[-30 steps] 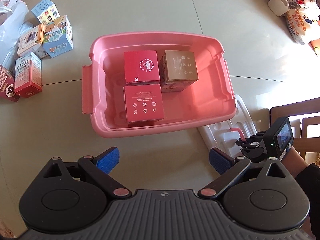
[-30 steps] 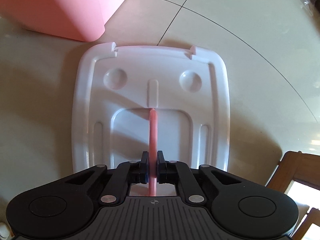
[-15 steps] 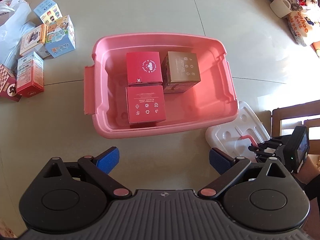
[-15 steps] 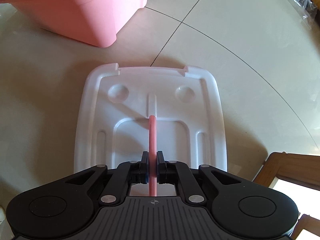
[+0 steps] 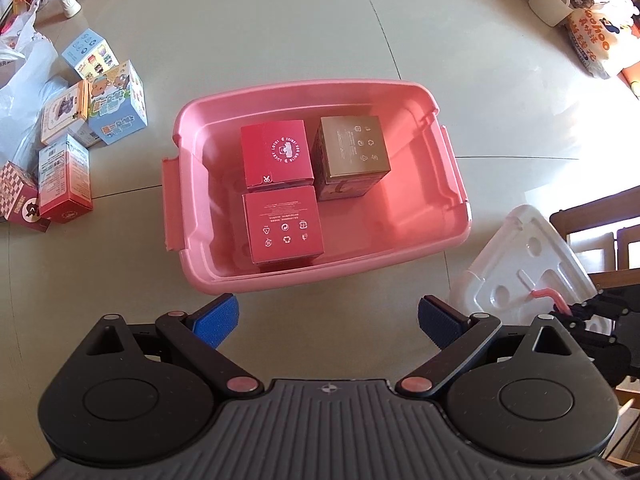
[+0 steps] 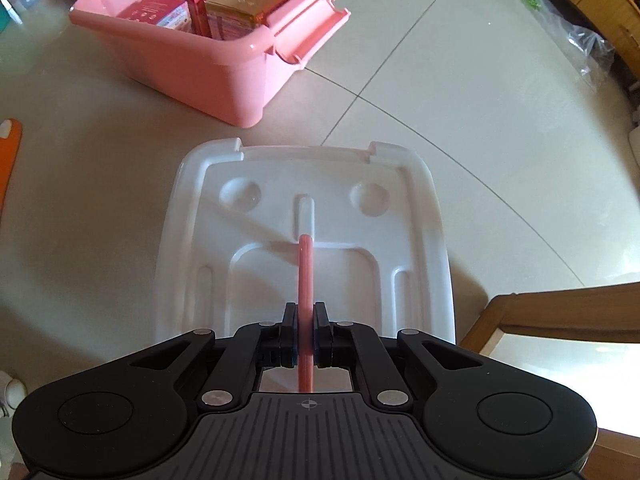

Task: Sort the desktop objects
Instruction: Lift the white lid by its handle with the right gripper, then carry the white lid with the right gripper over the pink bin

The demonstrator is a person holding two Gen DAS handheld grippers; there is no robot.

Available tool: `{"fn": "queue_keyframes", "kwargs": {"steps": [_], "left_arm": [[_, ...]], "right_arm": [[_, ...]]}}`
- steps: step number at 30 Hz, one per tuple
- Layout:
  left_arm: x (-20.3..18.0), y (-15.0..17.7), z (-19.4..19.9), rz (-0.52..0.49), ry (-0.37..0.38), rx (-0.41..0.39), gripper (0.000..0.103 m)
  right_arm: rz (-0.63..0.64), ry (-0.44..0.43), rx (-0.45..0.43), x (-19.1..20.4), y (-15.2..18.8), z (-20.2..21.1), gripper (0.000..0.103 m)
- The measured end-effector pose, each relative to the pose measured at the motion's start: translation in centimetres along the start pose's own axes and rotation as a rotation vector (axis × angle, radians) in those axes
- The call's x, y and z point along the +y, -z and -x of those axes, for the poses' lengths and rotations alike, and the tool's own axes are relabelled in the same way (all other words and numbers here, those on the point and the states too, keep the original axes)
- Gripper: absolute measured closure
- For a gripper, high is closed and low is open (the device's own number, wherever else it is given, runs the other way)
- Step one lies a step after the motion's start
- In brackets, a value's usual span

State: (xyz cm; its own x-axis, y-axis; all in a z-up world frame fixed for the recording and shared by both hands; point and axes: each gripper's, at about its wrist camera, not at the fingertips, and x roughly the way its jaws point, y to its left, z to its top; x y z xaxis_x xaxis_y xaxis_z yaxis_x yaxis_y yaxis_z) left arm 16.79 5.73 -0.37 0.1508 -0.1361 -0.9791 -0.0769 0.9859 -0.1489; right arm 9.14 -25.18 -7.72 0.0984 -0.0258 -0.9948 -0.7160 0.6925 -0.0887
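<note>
A pink bin sits mid-table and holds two red boxes and a gold box. It also shows in the right wrist view. My right gripper is shut on the pink handle of a white lid, holding it lifted to the right of the bin. The lid also shows in the left wrist view. My left gripper is open and empty, in front of the bin's near wall.
Several small cartons lie left of the bin, next to a plastic bag. A white mug and a printed bag are at the far right. Wooden chair parts stand at the table's right edge.
My right gripper has raised the white lid off the table and drawn it back from the bin. The left gripper has stayed open and shifted only slightly.
</note>
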Motion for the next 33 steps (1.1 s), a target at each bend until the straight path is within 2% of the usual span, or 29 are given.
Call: {"fn": "queue_keyframes", "kwargs": {"steps": [10, 14, 18, 24, 33], "left_arm": [[2.2, 0.0, 1.0, 0.057, 0.000, -0.019, 0.004], [3.1, 0.0, 1.2, 0.077, 0.002, -0.017, 0.004], [4.0, 0.1, 1.5, 0.095, 0.005, -0.023, 0.004], [5.4, 0.2, 1.8, 0.115, -0.004, -0.028, 0.004], [7.8, 0.3, 1.6, 0.140, -0.034, -0.024, 0.004]], "right_arm": [[0.142, 0.026, -0.129, 1.6, -1.0, 8.7, 0.098], [0.184, 0.021, -0.162, 1.5, -3.8, 11.4, 0.098], [0.212, 0.011, -0.195, 0.5, -8.9, 12.0, 0.098], [0.273, -0.018, -0.230, 1.7, -12.5, 11.9, 0.098], [0.433, -0.080, -0.241, 5.2, -21.2, 7.3, 0.098]]}}
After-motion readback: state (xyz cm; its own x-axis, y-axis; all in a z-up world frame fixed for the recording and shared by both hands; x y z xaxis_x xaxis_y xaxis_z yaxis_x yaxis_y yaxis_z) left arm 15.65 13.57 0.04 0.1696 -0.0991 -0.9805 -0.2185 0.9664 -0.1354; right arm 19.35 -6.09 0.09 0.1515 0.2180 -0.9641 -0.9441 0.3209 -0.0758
